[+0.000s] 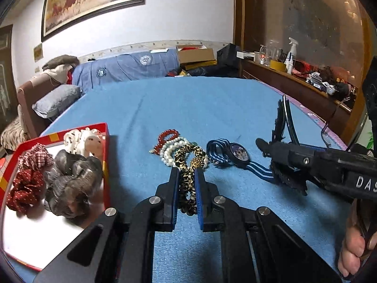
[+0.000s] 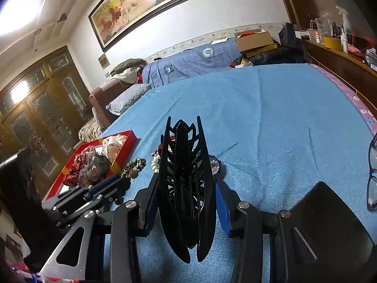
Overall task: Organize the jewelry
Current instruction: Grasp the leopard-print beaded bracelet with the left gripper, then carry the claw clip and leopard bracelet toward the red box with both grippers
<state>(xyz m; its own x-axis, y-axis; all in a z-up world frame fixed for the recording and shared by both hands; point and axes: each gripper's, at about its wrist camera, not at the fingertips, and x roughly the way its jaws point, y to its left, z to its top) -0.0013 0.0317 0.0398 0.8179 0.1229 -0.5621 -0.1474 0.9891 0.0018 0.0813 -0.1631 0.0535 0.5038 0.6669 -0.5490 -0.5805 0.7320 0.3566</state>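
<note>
My left gripper (image 1: 187, 173) is shut on a leopard-print scrunchie (image 1: 187, 188) lying on the blue bedspread, next to a pile of pearl bracelets (image 1: 170, 149) and red beads (image 1: 166, 134). A blue striped watch (image 1: 238, 156) lies to the right of them. My right gripper (image 2: 186, 184) is shut on a black claw hair clip (image 2: 186, 188) and holds it above the bed; it also shows in the left wrist view (image 1: 280, 151). The left gripper shows in the right wrist view (image 2: 113, 184).
A red box (image 1: 107, 139) at the left holds several scrunchies: grey (image 1: 70, 179), red (image 1: 26, 188) and white dotted (image 1: 82, 140). Glasses (image 2: 373, 172) lie at the bed's right edge. A pillow (image 1: 56, 100) and sofa stand beyond the bed, a cluttered wooden counter (image 1: 306, 80) to the right.
</note>
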